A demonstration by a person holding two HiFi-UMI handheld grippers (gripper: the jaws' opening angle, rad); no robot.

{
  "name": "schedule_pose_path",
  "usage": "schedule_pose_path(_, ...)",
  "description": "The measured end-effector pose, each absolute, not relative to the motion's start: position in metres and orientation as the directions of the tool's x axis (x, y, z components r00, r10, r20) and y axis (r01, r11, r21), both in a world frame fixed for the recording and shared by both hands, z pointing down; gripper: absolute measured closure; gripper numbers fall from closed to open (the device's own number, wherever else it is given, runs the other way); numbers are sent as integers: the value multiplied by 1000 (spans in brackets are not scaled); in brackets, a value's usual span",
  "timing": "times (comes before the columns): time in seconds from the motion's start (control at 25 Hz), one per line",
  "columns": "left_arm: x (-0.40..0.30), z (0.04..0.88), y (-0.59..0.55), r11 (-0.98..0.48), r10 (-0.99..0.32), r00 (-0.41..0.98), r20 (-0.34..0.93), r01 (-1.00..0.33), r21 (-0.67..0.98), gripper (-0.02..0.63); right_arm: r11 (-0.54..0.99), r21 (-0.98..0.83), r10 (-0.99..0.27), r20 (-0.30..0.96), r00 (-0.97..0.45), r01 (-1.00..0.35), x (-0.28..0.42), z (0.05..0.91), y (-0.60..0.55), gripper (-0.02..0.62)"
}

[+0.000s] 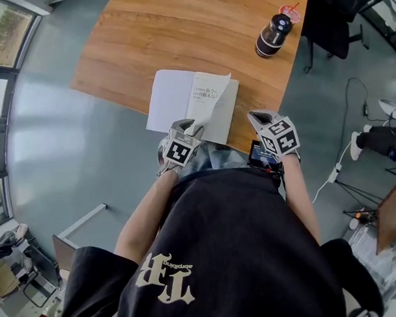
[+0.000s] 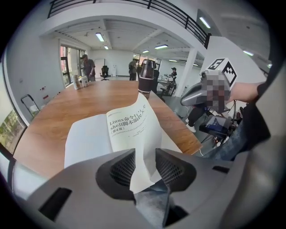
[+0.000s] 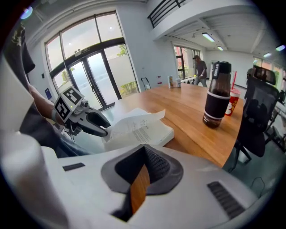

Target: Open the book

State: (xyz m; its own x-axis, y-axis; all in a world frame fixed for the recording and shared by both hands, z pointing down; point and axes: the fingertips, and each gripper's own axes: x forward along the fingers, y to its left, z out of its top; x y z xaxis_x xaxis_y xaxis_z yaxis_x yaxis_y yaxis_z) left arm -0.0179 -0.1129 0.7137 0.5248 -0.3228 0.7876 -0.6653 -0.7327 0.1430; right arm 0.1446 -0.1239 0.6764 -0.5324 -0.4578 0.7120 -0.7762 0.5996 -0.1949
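A white book (image 1: 171,97) lies open at the near edge of the wooden table (image 1: 171,24). My left gripper (image 1: 193,125) is shut on the near corner of its title page (image 1: 211,94), and the sheet stands lifted and curled above the book. In the left gripper view the page (image 2: 134,129) runs down between the two pads (image 2: 167,170). My right gripper (image 1: 257,117) hovers over the table's near corner, right of the book, shut and empty. In the right gripper view its jaws meet at the tips over bare wood, and the left gripper (image 3: 105,131) pinches the page (image 3: 134,121).
A dark bottle (image 1: 273,35) and a red-lidded cup (image 1: 288,13) stand at the table's far right. A black office chair (image 1: 334,16) is beyond them. The table edge is right under both grippers. People stand far off across the room (image 2: 87,67).
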Motion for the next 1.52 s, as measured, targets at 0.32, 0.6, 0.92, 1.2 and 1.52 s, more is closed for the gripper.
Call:
schedule_pose_path(0.32, -38, 709, -114, -678, -322, 547, 773, -703, 215, 520, 688, -212, -367, 724, -584, -694, 98, 685, -132, 609)
schedule_pose_path(0.6, -44, 707, -110, -629, -314, 604, 733, -710, 316, 558, 732, -238, -286, 743, -605, -639, 72, 697, -138, 608)
schedule_pose_path(0.92, -67, 698, -117, -556, -362, 628, 689, -739, 381, 586, 763, -245, -249, 743, -622, -598, 48, 696, -151, 609)
schedule_pose_path(1.2, -122, 698, -124, -445, -439, 583, 684, -802, 399, 586, 759, -255, -237, 749, -619, -599, 42, 700, -153, 609)
schedule_pose_path(1.52, -189, 747, -126, -261, -431, 502, 750, -865, 429, 586, 764, -261, -221, 753, -619, -590, 32, 700, -153, 608)
